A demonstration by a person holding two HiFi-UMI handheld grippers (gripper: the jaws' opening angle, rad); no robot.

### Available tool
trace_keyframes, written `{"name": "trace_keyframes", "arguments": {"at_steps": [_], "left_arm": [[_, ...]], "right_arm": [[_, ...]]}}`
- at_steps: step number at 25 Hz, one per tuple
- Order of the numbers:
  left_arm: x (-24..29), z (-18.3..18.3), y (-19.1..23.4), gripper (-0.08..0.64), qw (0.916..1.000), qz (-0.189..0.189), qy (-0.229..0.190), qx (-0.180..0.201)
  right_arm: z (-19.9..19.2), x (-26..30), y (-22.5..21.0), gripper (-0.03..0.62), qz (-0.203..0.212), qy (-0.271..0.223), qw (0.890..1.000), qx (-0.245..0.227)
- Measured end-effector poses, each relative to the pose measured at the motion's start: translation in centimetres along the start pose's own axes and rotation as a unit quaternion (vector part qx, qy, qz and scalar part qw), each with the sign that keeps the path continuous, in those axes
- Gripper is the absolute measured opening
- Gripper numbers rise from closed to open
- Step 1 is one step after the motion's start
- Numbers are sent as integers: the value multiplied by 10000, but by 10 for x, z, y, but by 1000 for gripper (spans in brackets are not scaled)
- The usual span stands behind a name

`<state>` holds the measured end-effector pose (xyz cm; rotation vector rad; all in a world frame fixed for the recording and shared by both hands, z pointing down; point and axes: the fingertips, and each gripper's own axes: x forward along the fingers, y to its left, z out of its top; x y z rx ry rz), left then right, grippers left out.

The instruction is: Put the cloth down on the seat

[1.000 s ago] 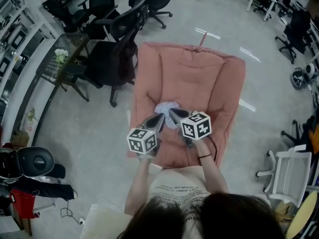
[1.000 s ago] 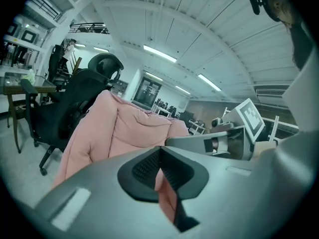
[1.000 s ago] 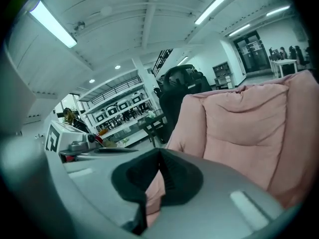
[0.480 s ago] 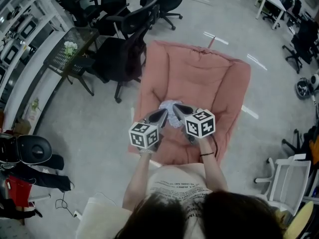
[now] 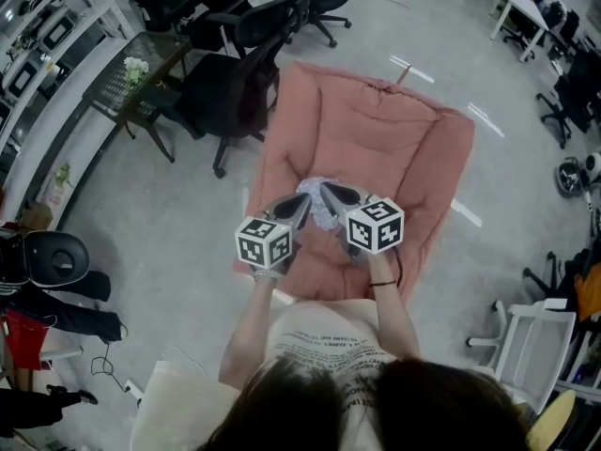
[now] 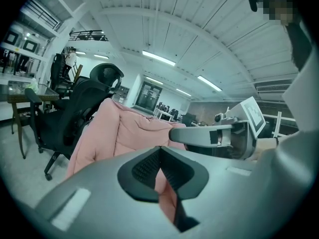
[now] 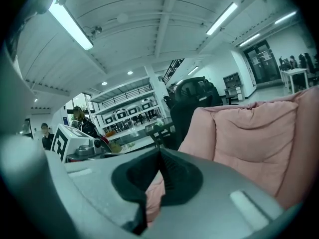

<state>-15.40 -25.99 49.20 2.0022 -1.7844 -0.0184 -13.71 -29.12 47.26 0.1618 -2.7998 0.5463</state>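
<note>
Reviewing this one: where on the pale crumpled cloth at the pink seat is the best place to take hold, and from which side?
A raised fold at the near edge of the cloth, approached from the open front of the seat. It looks bunched, not flat, so folds probably stand up for pinching, and the seat's back and padded sides wall off the other approaches.

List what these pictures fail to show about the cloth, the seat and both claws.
- The cloth: in the head view it is mostly covered by the left claw and the right claw, so its outline is hidden. Neither gripper view shows it.
- The grip: both claws look shut, but whether either pinches the cloth cannot be told.
- The seat: in the head view its front edge is partly hidden by the person's arms.
</note>
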Motion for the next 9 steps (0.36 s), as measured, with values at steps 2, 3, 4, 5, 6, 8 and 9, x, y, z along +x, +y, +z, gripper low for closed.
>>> {"name": "trace_keyframes", "arguments": {"at_steps": [2, 3, 4, 5, 6, 8, 9], "left_arm": [[-2, 0, 1, 5, 10000, 15, -21, 2], [-3, 1, 1, 5, 10000, 22, -31, 4], [-5, 0, 1, 5, 10000, 32, -40, 7], [-6, 0, 2, 5, 10000, 43, -51, 10], [-8, 0, 2, 5, 10000, 54, -64, 12], [-10, 0, 4, 5, 9999, 73, -99, 14], [-11, 1, 4, 5, 9999, 81, -118, 15]], "right_arm": [[0, 0, 2, 2, -1, 1, 10000, -35], [0, 1, 3, 2, 1, 7, 10000, -60], [0, 1, 5, 2, 13, 10, 10000, -79], [0, 2, 6, 2, 31, 7, 10000, -88], [0, 3, 8, 2, 48, 3, 9999, -94], [0, 4, 10, 2, 72, 2, 9999, -114], [0, 4, 11, 2, 81, 3, 9999, -125]]}}
